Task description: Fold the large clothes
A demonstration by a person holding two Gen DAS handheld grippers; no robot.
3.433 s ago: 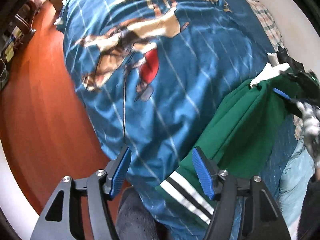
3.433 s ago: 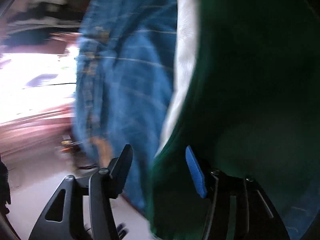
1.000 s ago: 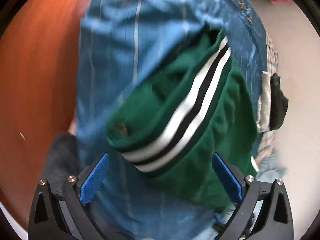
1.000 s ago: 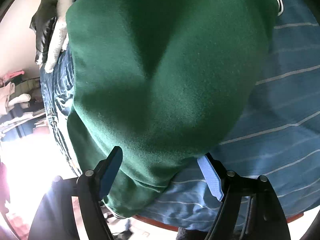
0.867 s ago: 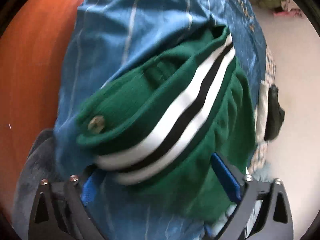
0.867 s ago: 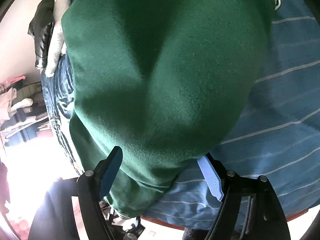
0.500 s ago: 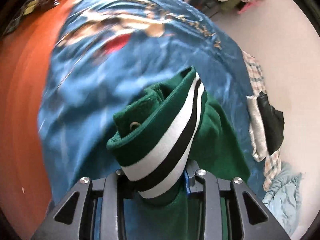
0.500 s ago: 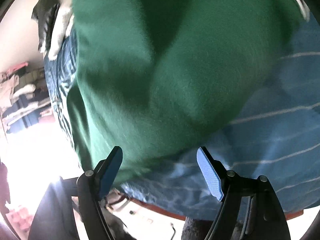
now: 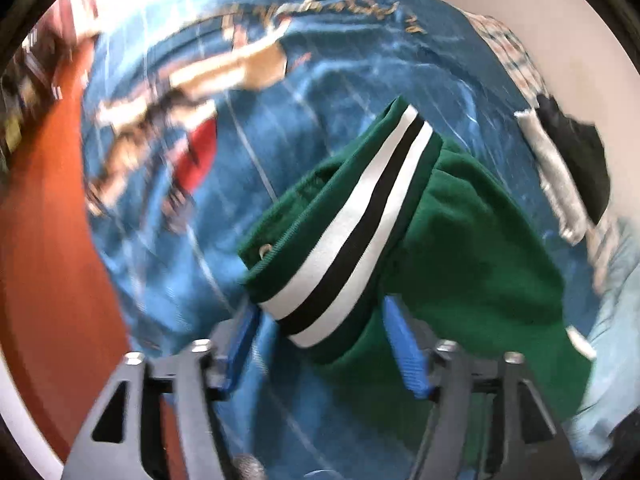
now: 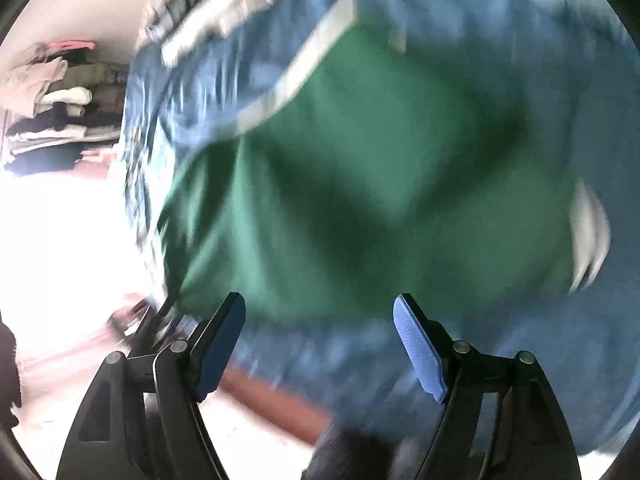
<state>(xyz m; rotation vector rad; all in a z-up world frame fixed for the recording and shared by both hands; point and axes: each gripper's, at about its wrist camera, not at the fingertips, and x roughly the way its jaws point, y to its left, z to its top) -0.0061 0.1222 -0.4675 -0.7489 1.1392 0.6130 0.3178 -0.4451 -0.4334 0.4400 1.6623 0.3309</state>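
Green garment (image 9: 472,240): a thick green piece with a white-black-white striped band (image 9: 352,236), lying bunched on the blue printed cloth (image 9: 320,88); in the left wrist view it fills the near right part of the cloth.
Striped band: folded over on top of the green bulk, running from far right down to near left; a small round metal snap (image 9: 264,249) sits at its left edge.
Left gripper (image 9: 324,348): pointing steeply down over the near end of the band; its fingers (image 9: 404,350) are spreading apart, with the band's end lying between them, and the blue pads do not press on the fabric.
Right gripper (image 10: 320,344): fingers (image 10: 418,354) set wide with nothing between them; the green garment (image 10: 360,184) lies just beyond the tips, much blurred.
Blue printed cloth: a large spread with pale stripes, gold lettering at the far edge and a tan, white and red figure print on the far left; it covers most of the surface under the garment.
Other clothes: a checked piece (image 9: 516,52), a grey-and-black piece (image 9: 572,160) and a pale blue piece (image 9: 616,320) along the right edge of the cloth.
Floor (image 9: 44,260): reddish brown, left of the cloth.
Far left, right wrist view: stacked clothes (image 10: 52,96), too blurred to tell apart.
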